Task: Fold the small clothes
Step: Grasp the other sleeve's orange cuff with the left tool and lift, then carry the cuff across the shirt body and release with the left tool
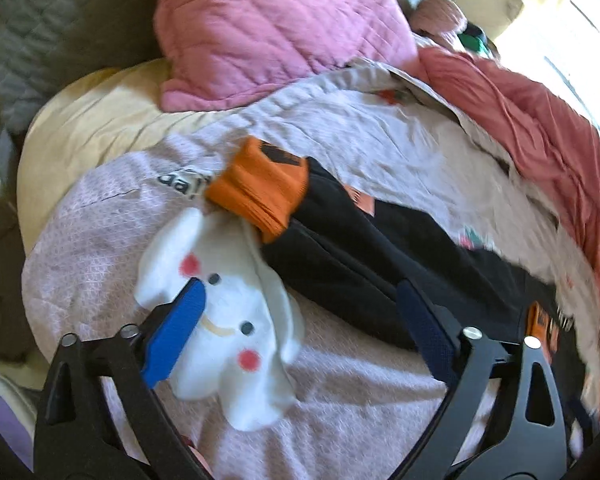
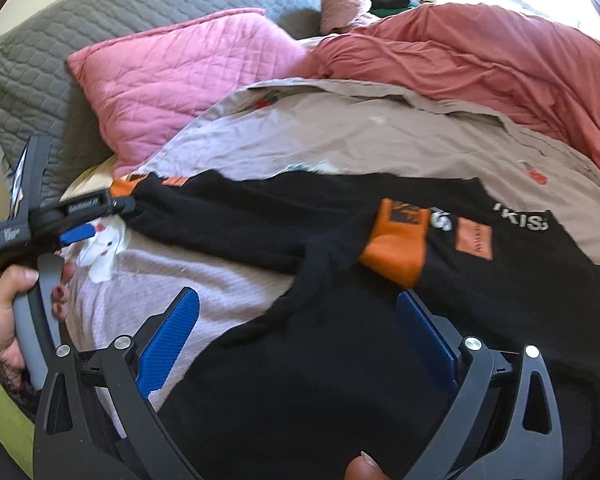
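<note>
On the bed (image 2: 340,128), over a pale bedspread, a black sweatshirt (image 2: 308,360) with orange cuffs lies spread out, and it is not folded yet. One sleeve reaches away to the left side of the right wrist view and ends in an orange cuff (image 1: 260,188). The other sleeve is bent inward, so its orange cuff (image 2: 396,240) rests on the chest, near an orange patch and white letters. The cloth has many wrinkles and the body of the garment lies open, so I judge the task to be at its beginning: perhaps one sleeve is laid in, but the second sleeve and the fold of the body are left to do.

Just beside the far cuff lies a small white piece with a smiling face and red cheeks (image 1: 224,320), perhaps a bib or a soft toy; I cannot tell which. It also looks unfolded.

Left tongs (image 1: 304,328) stand spread wide above the white piece and the long sleeve, with nothing pinched between the blue pads. Right tongs (image 2: 300,340) are also spread, above the lower part of the sweatshirt, and they hold nothing. A hand (image 2: 8,312) grips the handle of the left tool.

Behind, a pink pillow (image 2: 172,92), a grey quilted pillow (image 2: 100,20) and a reddish blanket (image 2: 480,60) are piled near the head of the bed.
</note>
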